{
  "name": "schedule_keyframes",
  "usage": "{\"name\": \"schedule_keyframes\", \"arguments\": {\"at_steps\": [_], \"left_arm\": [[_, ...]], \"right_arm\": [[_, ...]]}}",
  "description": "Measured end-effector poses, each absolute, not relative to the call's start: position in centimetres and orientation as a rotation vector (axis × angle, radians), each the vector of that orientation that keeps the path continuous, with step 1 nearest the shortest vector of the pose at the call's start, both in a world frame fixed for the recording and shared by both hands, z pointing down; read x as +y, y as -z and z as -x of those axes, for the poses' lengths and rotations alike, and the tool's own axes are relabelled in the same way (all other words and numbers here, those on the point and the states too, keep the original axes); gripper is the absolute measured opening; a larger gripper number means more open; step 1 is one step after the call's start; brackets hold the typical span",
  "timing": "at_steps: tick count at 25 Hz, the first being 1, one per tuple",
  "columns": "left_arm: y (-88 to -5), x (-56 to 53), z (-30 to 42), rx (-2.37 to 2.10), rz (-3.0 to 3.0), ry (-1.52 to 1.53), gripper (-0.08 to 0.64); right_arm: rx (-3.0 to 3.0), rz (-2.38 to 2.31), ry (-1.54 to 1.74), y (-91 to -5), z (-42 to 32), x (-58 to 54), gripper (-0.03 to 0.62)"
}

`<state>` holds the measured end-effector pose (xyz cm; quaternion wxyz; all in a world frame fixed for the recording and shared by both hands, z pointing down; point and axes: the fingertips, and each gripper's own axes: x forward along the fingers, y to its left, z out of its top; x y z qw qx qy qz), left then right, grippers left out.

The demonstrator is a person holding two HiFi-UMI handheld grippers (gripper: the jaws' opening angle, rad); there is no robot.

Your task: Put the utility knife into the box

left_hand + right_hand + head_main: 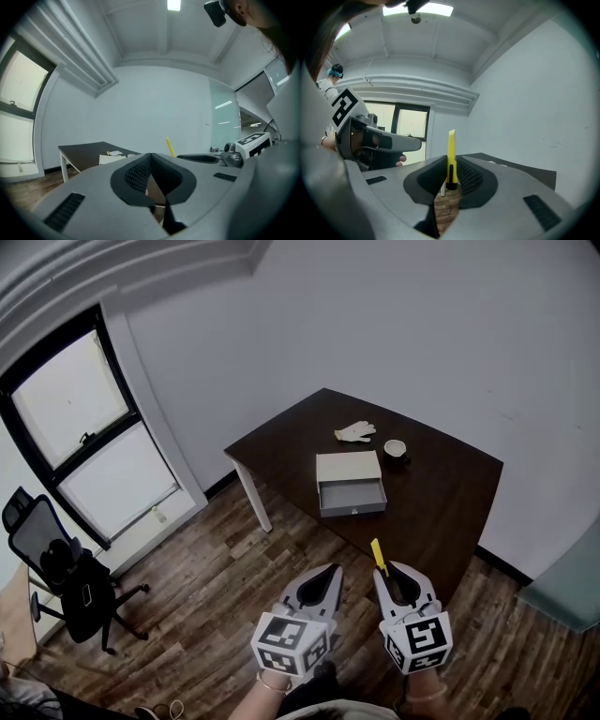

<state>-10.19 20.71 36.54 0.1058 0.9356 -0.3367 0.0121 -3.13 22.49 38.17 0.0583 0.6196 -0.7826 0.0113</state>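
A yellow utility knife [378, 555] [451, 157] stands upright out of my right gripper [392, 579] [451, 174], which is shut on its lower end. The knife's tip [170, 146] also shows in the left gripper view. My left gripper [323, 582] [151, 173] is shut with nothing between its jaws. Both are held over the wood floor, short of the table. The box [350, 482], a pale drawer-style box with its tray pulled out toward me, lies on the dark table [441, 512]; its top edge [111, 160] is visible past the left jaws.
A white glove [356, 432] and a small cup [395, 448] lie on the table behind the box. A black office chair [70, 577] stands at the left beneath a window [80, 437]. White walls close in the table on two sides.
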Motion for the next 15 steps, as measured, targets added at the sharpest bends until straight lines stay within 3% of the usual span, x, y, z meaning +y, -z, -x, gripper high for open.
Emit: {"name": "schedule_keyframes", "arguments": {"at_steps": [15], "left_arm": [[-36.1,11.3,12.8,-0.929,-2.768,-0.012,0.017]], "right_arm": [[-2.316,-1.897,0.003,-38.0,5.5,13.0,0.067]]}}
